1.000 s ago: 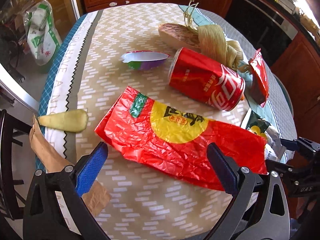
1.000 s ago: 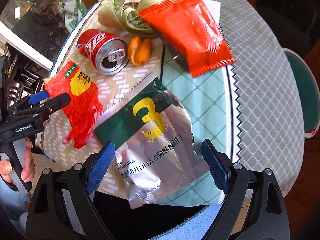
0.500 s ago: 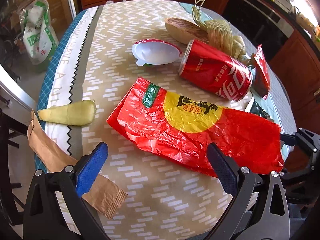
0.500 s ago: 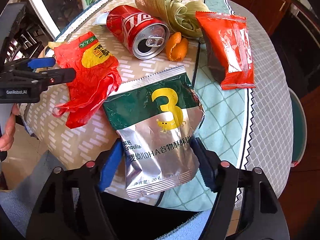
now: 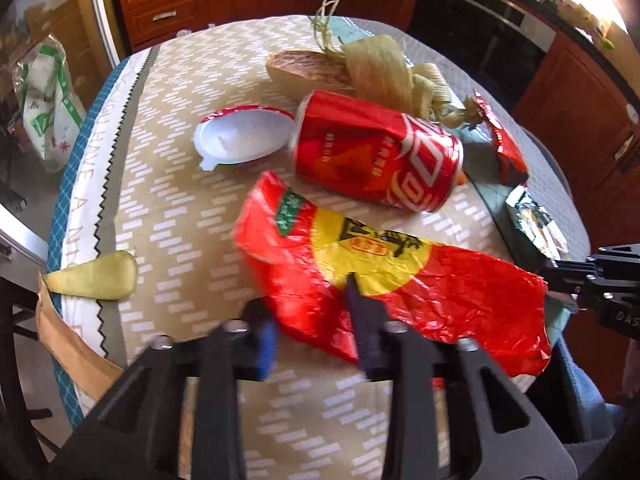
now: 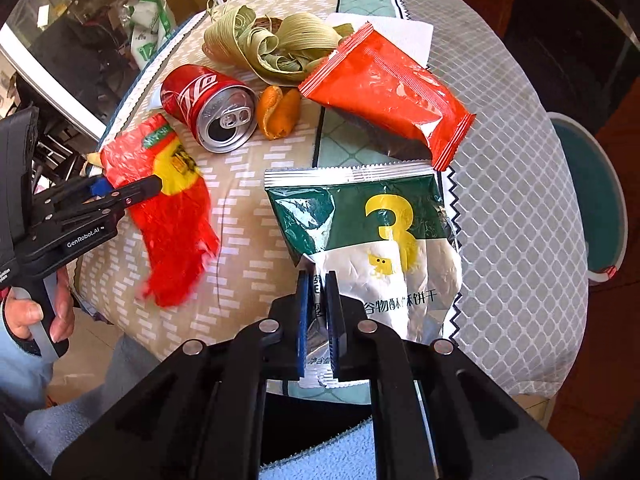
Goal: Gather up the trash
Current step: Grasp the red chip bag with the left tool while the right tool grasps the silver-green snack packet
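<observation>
My left gripper [image 5: 312, 320] is shut on the near edge of a crumpled red and yellow plastic bag [image 5: 400, 272], which also shows in the right wrist view [image 6: 172, 208]. My right gripper [image 6: 319, 284] is shut on the lower corner of a green and silver snack wrapper [image 6: 376, 240] marked with a yellow 3. A red soda can [image 5: 376, 152] lies on its side behind the red bag and shows end-on in the right wrist view [image 6: 208, 108]. The left gripper [image 6: 132, 192] is seen from the side there.
On the round table [image 5: 180, 208] lie a white lid [image 5: 244, 140], dry leaf wrappings [image 6: 272, 48], orange peel [image 6: 278, 112], a red snack packet [image 6: 388, 92], a pale peel piece [image 5: 96, 276] and a brown paper bag [image 5: 68, 340] at the left edge. Cabinets stand behind.
Both grippers have closed from open: the left onto the red bag, the right onto the green and silver wrapper. Both moved forward, and the red bag is bunched up.
</observation>
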